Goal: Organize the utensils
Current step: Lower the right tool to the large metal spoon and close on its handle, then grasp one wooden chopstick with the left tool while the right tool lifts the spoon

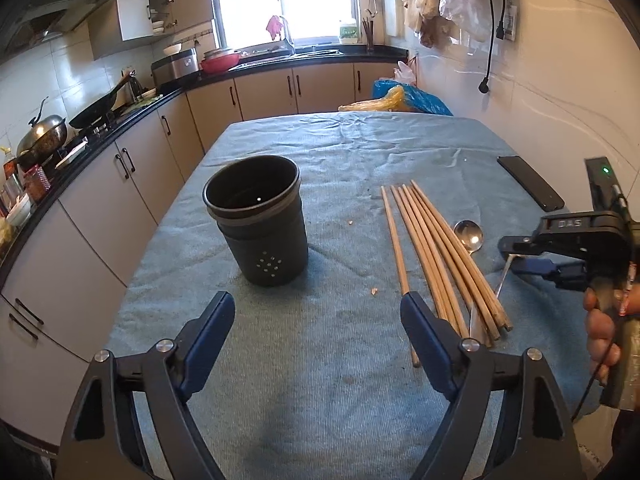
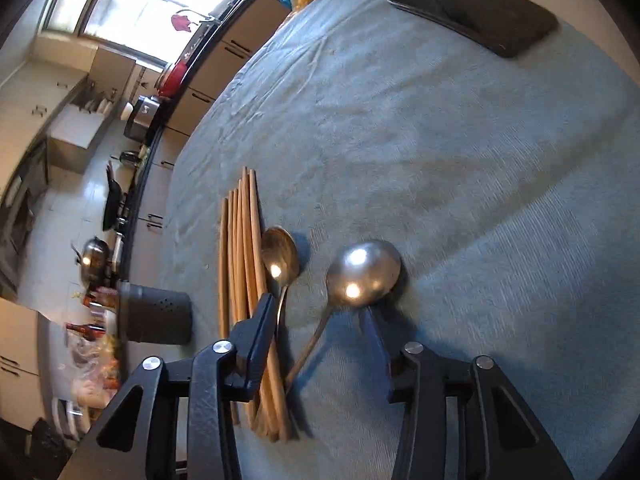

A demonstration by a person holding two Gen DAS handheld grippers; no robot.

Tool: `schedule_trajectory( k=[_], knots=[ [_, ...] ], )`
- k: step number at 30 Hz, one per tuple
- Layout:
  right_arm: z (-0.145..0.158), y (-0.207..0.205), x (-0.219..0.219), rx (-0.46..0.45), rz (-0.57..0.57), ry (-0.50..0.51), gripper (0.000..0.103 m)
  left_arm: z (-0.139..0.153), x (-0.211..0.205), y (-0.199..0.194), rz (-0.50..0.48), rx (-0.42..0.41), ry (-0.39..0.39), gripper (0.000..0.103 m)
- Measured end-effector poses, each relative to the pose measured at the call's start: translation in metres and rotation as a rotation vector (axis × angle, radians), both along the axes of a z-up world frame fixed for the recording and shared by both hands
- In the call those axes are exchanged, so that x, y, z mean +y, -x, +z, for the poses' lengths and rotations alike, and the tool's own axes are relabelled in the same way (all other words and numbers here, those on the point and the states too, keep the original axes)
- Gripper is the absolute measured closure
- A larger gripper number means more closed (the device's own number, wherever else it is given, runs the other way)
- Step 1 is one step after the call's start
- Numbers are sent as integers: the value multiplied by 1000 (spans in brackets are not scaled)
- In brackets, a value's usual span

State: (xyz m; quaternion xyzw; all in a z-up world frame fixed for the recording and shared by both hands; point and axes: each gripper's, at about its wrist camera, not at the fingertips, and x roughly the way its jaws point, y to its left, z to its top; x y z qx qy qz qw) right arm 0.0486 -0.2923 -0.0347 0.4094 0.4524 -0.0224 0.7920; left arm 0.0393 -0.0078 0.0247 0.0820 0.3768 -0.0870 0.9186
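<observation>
- Chopsticks [image 1: 436,256] lay bundled on the cloth [image 1: 320,380] just beside the left gripper [image 1: 318,314], whose jaws stood spread; black holder [image 1: 256,222] ahead of it
- Two spoons [image 2: 362,274] lay between the right gripper [image 2: 318,320] fingers, also spread

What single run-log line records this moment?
left claw: open, empty | right claw: open over spoons | chopsticks: on cloth | holder: upright
</observation>
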Motion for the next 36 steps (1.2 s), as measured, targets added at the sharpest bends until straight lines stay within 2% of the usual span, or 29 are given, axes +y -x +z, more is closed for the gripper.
schedule_trajectory(
  k=[2,4,10,18,20,22,24,26,27,29,32,36],
  knots=[
    [0,-10,3,4,13,39,68,0,-2,-3,-10,9,0,19],
    [0,-20,7,10,40,99,83,0,-5,-6,-18,13,-8,19],
    [5,-24,4,-34,96,160,97,2,-20,-17,-65,55,-11,19],
    [29,2,-23,-137,73,201,100,8,-60,-44,-166,119,9,19],
    [37,6,-28,-164,65,207,100,8,-69,-57,-161,145,17,20],
    [46,14,-33,-194,55,222,100,6,-73,-70,-152,192,51,24],
    [54,21,-36,-219,51,252,100,4,-79,-86,-128,231,61,41],
    [60,25,-38,-237,56,264,100,3,-89,-108,-120,286,69,51],
    [62,26,-37,-247,57,267,100,1,-93,-116,-113,300,63,55],
    [65,30,-38,-265,62,264,100,-4,-99,-139,-55,332,39,56],
    [69,38,-43,-290,64,257,100,-18,-106,-168,6,400,12,74],
    [70,41,-47,-302,71,250,100,-40,-114,-194,62,439,-59,75]
  ],
)
